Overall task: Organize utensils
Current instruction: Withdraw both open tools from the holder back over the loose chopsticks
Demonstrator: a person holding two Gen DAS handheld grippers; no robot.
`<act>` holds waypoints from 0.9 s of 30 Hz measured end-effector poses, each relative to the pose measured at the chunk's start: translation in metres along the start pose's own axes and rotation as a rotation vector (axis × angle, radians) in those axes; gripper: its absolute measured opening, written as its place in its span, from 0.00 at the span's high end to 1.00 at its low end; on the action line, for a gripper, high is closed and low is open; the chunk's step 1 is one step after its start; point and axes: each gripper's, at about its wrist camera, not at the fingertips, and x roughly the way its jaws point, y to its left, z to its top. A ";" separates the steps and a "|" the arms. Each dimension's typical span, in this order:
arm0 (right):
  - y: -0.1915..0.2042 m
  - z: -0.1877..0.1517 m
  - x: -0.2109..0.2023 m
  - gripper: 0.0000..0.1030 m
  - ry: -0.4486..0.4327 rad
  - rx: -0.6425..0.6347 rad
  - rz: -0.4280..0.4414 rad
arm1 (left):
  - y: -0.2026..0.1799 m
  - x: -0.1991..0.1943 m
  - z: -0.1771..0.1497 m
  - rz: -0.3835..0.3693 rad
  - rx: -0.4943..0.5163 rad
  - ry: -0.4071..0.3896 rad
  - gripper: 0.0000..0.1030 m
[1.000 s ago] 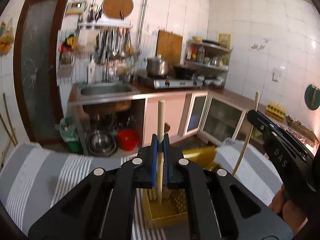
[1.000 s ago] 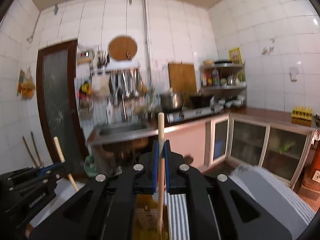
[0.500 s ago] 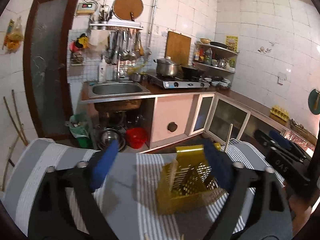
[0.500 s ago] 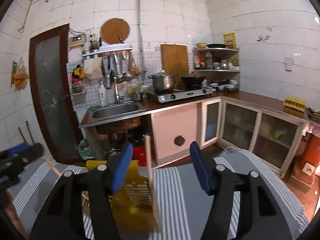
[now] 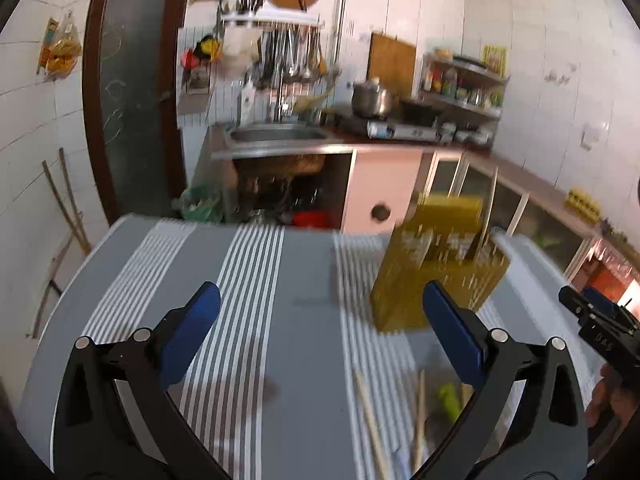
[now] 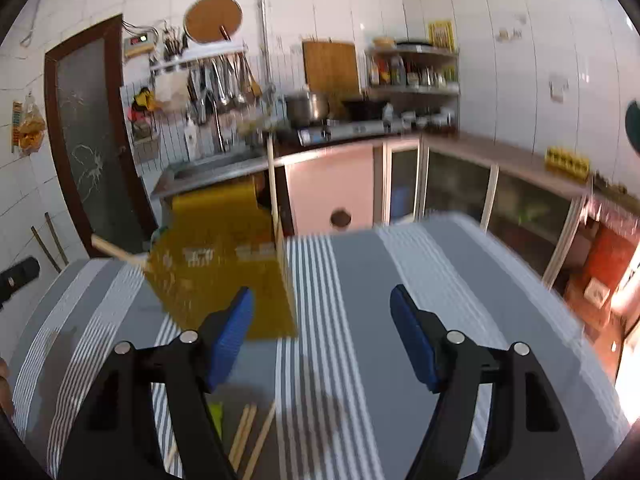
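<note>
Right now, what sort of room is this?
Most likely a home kitchen: a steel sink set in the counter, a lidded metal pot on a gas stove, and ladles hanging from a wall rack.

White tiled walls [image 5: 440, 8] enclose a kitchen: a dark-framed door [image 5: 132, 92] on the left, a steel sink [image 5: 276, 134], pink cabinet doors [image 5: 384, 188] beneath, and a corner shelf [image 6: 412, 72] of bottles.

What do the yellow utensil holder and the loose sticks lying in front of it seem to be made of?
The yellow utensil holder looks like moulded plastic: uniform mustard colour, walls pierced with a regular grid of small holes. Blur hides its finish. The loose sticks look like bare wood or bamboo chopsticks: pale tan, matte, thin and straight. Which of the two cannot be told.
</note>
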 end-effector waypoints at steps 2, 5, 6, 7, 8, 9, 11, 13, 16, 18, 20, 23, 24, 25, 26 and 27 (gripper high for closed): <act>-0.002 -0.015 0.003 0.32 0.030 0.006 -0.002 | -0.001 0.005 -0.015 0.006 0.011 0.037 0.05; -0.001 -0.039 0.010 0.32 0.078 0.004 0.000 | -0.004 0.014 -0.041 0.022 0.021 0.096 0.05; 0.000 -0.047 0.011 0.32 0.089 0.001 -0.002 | -0.005 0.017 -0.046 0.024 0.019 0.111 0.05; 0.001 -0.053 0.013 0.32 0.096 -0.003 -0.004 | -0.006 0.022 -0.055 0.022 0.008 0.134 0.05; 0.002 -0.061 0.016 0.32 0.111 -0.010 -0.005 | -0.006 0.027 -0.062 0.018 -0.002 0.150 0.05; 0.003 -0.067 0.018 0.32 0.120 -0.014 -0.004 | -0.006 0.032 -0.069 0.015 -0.014 0.170 0.05; 0.003 -0.081 0.025 0.32 0.139 -0.011 -0.008 | -0.007 0.045 -0.083 0.007 -0.039 0.217 0.05; 0.004 -0.090 0.034 0.32 0.173 -0.009 -0.008 | -0.007 0.057 -0.095 0.005 -0.065 0.253 0.05; 0.003 -0.102 0.041 0.32 0.218 -0.014 0.000 | -0.013 0.068 -0.107 0.019 -0.063 0.275 0.05; 0.005 -0.104 0.043 0.32 0.224 -0.009 -0.002 | -0.017 0.075 -0.112 0.040 -0.038 0.292 0.05; 0.007 -0.106 0.045 0.32 0.235 -0.014 -0.001 | -0.019 0.079 -0.115 0.044 -0.027 0.306 0.05; 0.009 -0.108 0.048 0.32 0.261 -0.011 0.001 | -0.020 0.085 -0.120 0.051 -0.014 0.341 0.05; 0.010 -0.106 0.049 0.32 0.262 -0.010 -0.002 | -0.020 0.086 -0.121 0.055 -0.009 0.348 0.05; 0.011 -0.107 0.047 0.32 0.259 -0.014 -0.013 | -0.020 0.086 -0.121 0.057 -0.006 0.351 0.05; 0.012 -0.106 0.048 0.32 0.259 -0.018 -0.020 | -0.019 0.085 -0.119 0.057 -0.005 0.350 0.05; 0.012 -0.105 0.048 0.32 0.260 -0.022 -0.025 | -0.020 0.086 -0.119 0.059 -0.004 0.350 0.05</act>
